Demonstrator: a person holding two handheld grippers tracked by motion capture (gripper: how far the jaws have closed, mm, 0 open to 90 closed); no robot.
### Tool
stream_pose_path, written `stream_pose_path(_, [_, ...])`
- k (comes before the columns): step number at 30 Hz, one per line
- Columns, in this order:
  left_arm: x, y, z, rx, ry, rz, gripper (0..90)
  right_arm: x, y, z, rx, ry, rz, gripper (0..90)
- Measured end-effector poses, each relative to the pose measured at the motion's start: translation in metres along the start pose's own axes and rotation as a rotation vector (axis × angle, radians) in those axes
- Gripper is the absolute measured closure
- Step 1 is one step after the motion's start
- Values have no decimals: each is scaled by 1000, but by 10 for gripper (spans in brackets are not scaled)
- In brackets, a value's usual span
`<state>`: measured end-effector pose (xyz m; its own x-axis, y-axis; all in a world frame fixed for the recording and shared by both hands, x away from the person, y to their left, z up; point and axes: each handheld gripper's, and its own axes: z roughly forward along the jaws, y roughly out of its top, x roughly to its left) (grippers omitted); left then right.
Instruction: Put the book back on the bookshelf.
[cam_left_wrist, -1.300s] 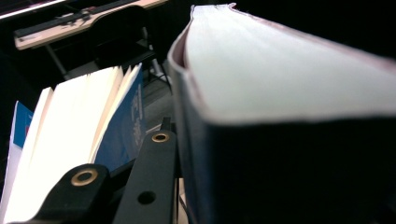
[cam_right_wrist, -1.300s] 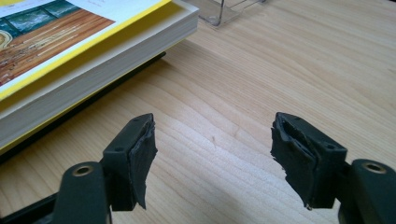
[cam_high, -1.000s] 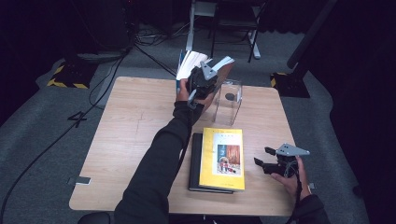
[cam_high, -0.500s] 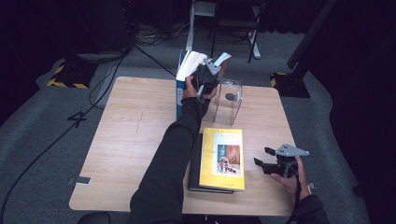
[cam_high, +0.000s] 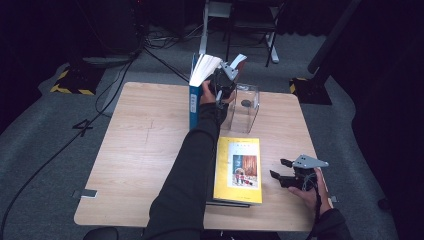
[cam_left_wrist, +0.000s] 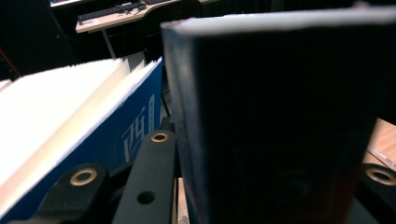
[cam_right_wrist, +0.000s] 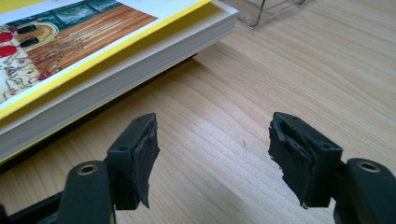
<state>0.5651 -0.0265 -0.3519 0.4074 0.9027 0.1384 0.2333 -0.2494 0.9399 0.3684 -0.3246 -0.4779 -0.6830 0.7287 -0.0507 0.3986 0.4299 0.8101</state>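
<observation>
The left tongs (cam_high: 226, 80) are at the far side of the table (cam_high: 140, 150). They are clamped on a dark book (cam_left_wrist: 280, 116), which sits tight between the jaws in the left gripper view. Just beside it stands a blue book (cam_high: 196, 97) with its white pages fanned open at the top. A clear plastic stand (cam_high: 244, 107) is right next to the left tongs, on their right, and something small and dark shows through it. The person's long dark sleeve (cam_high: 192, 165) reaches across the middle of the table.

Near the person lies a yellow book (cam_high: 239, 170) flat on top of a darker book. The right tongs (cam_high: 281, 175) rest low over the wood just beside it, jaws spread wide with nothing between them.
</observation>
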Motion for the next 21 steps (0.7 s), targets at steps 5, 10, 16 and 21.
stream_pose_path(5, [2,-5,-3,-6,10,-23,724,0,0,0,-1,0,1,328])
stream_pose_path(10, [4,-7,-8,7,25,21,703,2,0,2,7,3,-5,327])
stream_pose_path(16, [3,-12,-15,15,28,61,687,4,1,5,20,8,-15,326])
stream_pose_path(21, [5,-13,-19,15,30,59,649,5,1,5,23,7,-11,325])
